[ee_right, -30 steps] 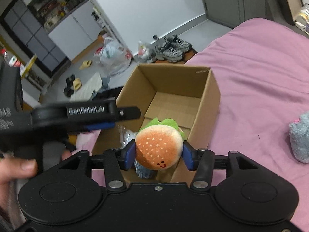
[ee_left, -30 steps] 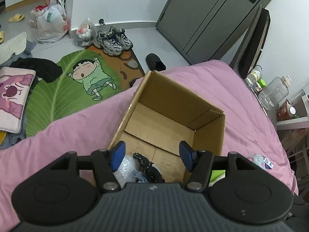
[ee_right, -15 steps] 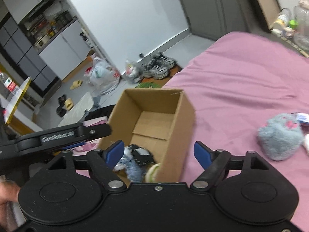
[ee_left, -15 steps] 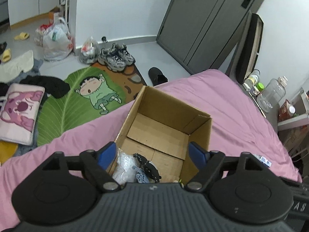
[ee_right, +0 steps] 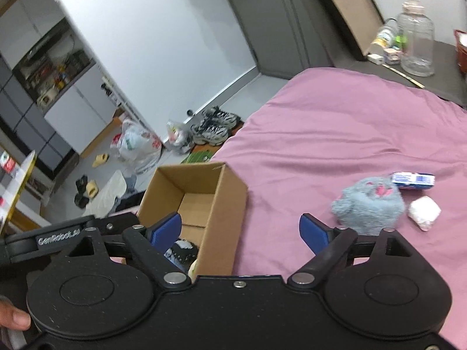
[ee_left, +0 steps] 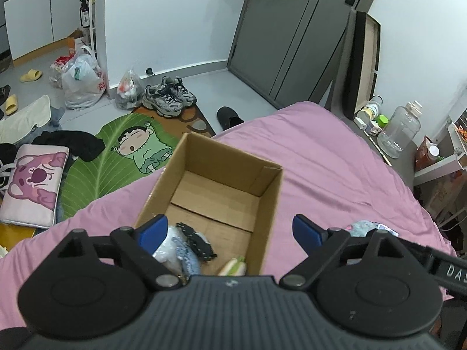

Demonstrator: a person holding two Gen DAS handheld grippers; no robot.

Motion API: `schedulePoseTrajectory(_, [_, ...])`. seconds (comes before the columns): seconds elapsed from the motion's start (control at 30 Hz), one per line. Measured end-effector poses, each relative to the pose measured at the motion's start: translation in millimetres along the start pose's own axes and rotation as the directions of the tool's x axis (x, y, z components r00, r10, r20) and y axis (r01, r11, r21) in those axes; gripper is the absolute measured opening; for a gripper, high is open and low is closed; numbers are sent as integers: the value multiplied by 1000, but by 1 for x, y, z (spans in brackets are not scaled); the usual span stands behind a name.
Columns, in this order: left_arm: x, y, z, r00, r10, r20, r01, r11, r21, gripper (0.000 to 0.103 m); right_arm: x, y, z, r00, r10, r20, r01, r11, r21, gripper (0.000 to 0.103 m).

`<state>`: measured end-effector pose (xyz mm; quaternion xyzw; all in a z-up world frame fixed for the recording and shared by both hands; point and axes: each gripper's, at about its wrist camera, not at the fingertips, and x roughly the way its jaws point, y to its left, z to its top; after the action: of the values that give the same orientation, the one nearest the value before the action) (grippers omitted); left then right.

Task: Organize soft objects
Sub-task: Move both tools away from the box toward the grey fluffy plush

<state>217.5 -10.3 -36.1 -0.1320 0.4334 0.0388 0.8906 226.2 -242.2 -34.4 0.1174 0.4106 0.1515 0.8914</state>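
Two tools (ee_right: 57, 235) lettered "GenRobot.AI", "DAS"

Matt brown corrugated cardboard box (ee_right: 221, 198) ahead of the right gripper (ee_right: 240, 229) on smooth pink cloth bedding (ee_right: 335, 134); right of its matt black plastic body lies a fuzzy grey-blue plush (ee_right: 369, 204).
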Motion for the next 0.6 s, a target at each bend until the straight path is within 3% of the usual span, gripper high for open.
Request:
schedulePoseTrajectory(0.1, [-5, -14, 0, 1000, 8, 20, -8, 1000, -2, 103, -6, -18, 3, 1000, -4, 12, 3, 999, 48, 88])
schedulePoseTrajectory(0.6, [18, -98, -13, 999, -26, -38, 28, 998, 58, 103, -16, -100, 13, 998, -16, 66, -1, 966, 257, 93])
